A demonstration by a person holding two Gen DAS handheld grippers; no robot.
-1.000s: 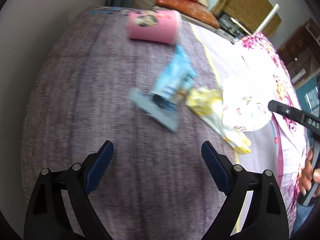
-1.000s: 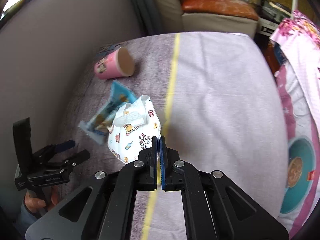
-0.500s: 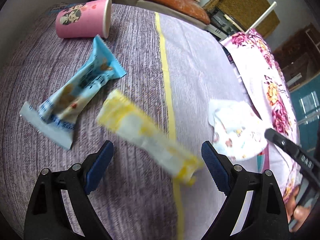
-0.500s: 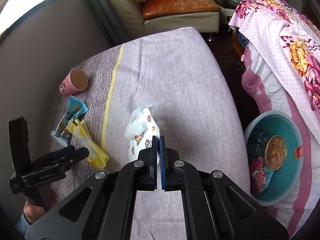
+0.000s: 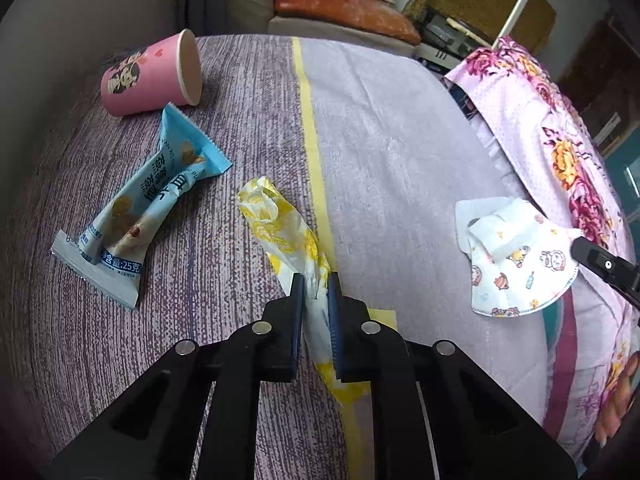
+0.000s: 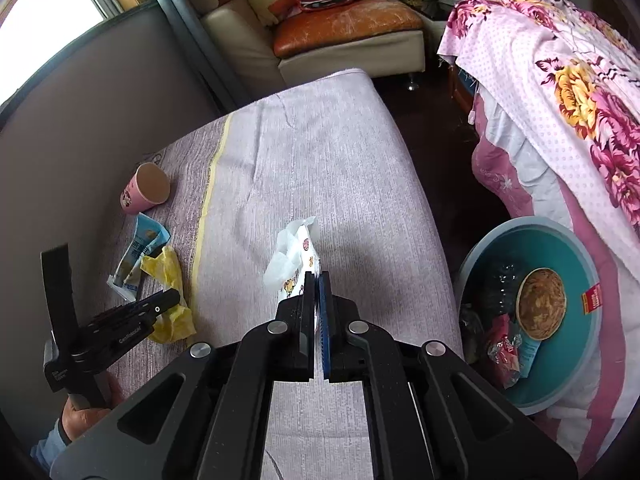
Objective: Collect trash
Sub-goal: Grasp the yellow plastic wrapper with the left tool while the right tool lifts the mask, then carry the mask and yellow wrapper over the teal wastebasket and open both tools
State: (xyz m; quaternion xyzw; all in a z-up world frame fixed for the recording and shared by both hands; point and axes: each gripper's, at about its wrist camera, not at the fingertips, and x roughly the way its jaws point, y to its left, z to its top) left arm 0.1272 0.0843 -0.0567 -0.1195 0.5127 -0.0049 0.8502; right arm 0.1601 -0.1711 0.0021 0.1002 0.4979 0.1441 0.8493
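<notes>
My left gripper (image 5: 314,280) is shut on a yellow and white crumpled wrapper (image 5: 280,224) lying on the purple cloth; it also shows in the right wrist view (image 6: 166,272). My right gripper (image 6: 317,278) is shut on a white cartoon-print face mask (image 6: 294,264), held above the cloth; the mask also shows in the left wrist view (image 5: 516,260). A blue snack packet (image 5: 148,204) and a tipped pink paper cup (image 5: 152,76) lie to the left.
A teal basin (image 6: 576,364) holding trash sits on the floor at the right, below a pink floral cover (image 6: 560,76). A sofa with an orange cushion (image 6: 344,24) stands beyond the cloth-covered table (image 6: 320,168).
My left gripper has closed from wide open onto the yellow wrapper. My right gripper has carried the mask further right, toward the table's edge and the basin.
</notes>
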